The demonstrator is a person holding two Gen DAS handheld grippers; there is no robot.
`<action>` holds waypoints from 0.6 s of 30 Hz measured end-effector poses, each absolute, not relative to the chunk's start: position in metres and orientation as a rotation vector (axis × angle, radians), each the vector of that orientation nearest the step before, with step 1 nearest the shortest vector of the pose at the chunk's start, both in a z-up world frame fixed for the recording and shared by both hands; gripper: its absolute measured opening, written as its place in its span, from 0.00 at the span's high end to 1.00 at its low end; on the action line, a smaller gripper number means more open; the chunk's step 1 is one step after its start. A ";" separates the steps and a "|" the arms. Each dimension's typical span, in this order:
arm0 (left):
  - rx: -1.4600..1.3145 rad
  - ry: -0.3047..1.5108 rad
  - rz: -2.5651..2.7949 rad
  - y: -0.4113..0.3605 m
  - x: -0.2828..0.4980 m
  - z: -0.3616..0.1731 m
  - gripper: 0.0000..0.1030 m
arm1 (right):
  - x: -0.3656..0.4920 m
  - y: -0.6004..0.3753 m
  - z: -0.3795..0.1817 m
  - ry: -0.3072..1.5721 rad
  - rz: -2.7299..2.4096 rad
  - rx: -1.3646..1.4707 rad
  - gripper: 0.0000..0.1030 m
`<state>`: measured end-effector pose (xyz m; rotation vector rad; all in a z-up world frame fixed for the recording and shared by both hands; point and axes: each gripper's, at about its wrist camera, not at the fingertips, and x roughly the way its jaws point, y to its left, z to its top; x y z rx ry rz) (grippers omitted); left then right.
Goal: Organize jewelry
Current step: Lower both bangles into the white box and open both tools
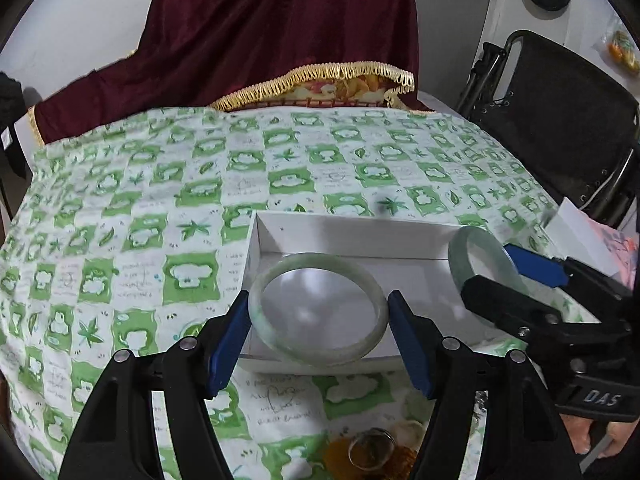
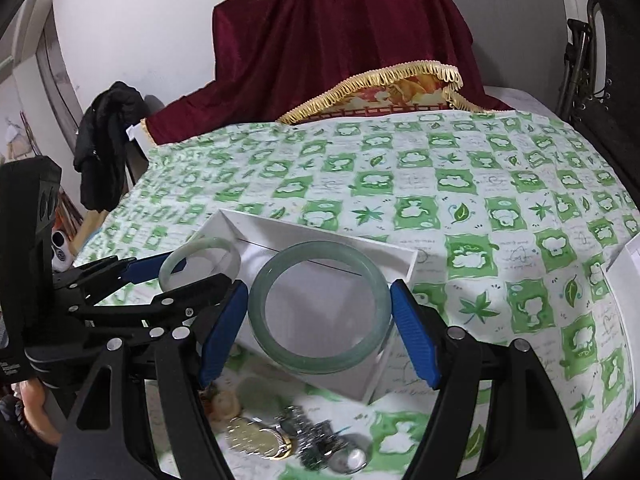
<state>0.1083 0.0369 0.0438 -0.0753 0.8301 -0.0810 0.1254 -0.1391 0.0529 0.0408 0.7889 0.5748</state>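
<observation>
- Left gripper (image 1: 318,322): blue pads (image 1: 226,344) pressed on either side of a pale green bangle (image 1: 318,346), which spans the whole gap between the fingers. Fingers spread about as wide as the ring and clamped on it.
- Pale green bangle sits over the near part of a shallow white box (image 1: 344,236); cannot tell whether it touches the box floor or hangs just above it.
- Right gripper (image 2: 319,322): same arrangement, blue pads (image 2: 416,340) gripping a darker green bangle (image 2: 320,362) at its two sides, ring flat across the gap.
- Darker green bangle is over the same white box, toward the box's right end as the left wrist view shows it, just ahead of the right fingertips.
- In the left wrist view the right gripper enters from the right, its bangle tilted up on edge at the box's far right corner.
- In the right wrist view the left gripper comes in from the left, its bangle just left of the right fingers.
- Below and behind the right fingers: a gold-faced watch (image 2: 256,438), a steel watch band (image 2: 316,440), a small silver ring (image 2: 352,458), all lying on the green-patterned cloth (image 2: 480,216).
- Beyond the fingertips, far side of the table: a dark red drape (image 2: 340,40) with gold fringe.
</observation>
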 end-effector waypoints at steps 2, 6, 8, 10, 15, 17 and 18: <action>-0.070 0.828 -0.084 0.034 0.108 0.044 0.34 | 0.126 -0.138 0.053 0.785 0.579 0.027 0.31; -0.127 0.813 -0.099 0.037 0.104 0.050 0.33 | 0.126 -0.144 0.056 0.761 0.577 0.058 0.31; -0.131 0.806 -0.095 0.036 0.102 0.052 0.33 | 0.124 -0.150 0.059 0.750 0.588 0.092 0.31; -0.126 0.793 -0.088 0.038 0.097 0.055 0.32 | 0.121 -0.157 0.063 0.735 0.588 0.114 0.31; -0.150 0.769 -0.061 0.050 0.083 0.052 0.24 | 0.102 -0.181 0.055 0.718 0.627 0.213 0.31; -0.182 0.759 -0.083 0.055 0.076 0.048 0.24 | 0.094 -0.189 0.044 0.724 0.638 0.247 0.31; -0.194 0.753 -0.085 0.057 0.073 0.048 0.24 | 0.092 -0.191 0.038 0.741 0.638 0.256 0.31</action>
